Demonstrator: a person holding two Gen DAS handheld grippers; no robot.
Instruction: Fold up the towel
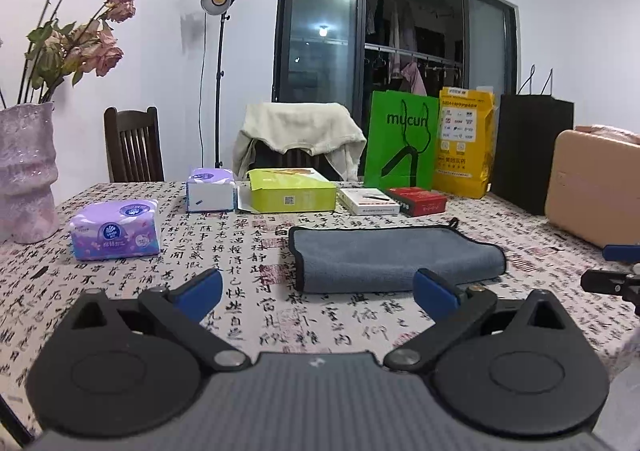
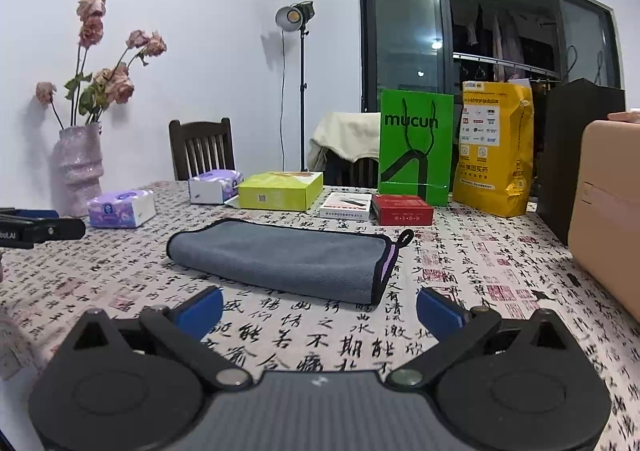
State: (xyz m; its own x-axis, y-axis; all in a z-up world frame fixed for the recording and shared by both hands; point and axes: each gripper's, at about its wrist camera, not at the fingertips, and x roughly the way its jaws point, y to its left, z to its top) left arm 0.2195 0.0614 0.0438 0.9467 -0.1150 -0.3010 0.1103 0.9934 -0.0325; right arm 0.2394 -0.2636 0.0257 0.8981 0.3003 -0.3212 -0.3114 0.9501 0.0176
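Nearest, the left gripper (image 1: 318, 291) hangs low over the table with its blue-tipped jaws spread wide and nothing between them. The right gripper (image 2: 319, 309) sits the same way, jaws wide apart and empty, near the towel's loop end.

Just beyond both lies the grey towel (image 1: 394, 257), folded into a long flat band with black edging, resting on the calligraphy-print tablecloth (image 1: 256, 315). A small hanging loop (image 2: 405, 237) sticks out at its right end, where a strip of purple backing shows.

Further back to the left sits a purple tissue pack (image 1: 115, 229), with a second tissue box (image 1: 211, 189) behind it. A lime-green box (image 1: 290, 190), a white box (image 1: 368, 201) and a red box (image 1: 418, 200) line up past the towel. Behind them stand a green mucun bag (image 1: 402, 141) and a yellow bag (image 1: 466, 143).
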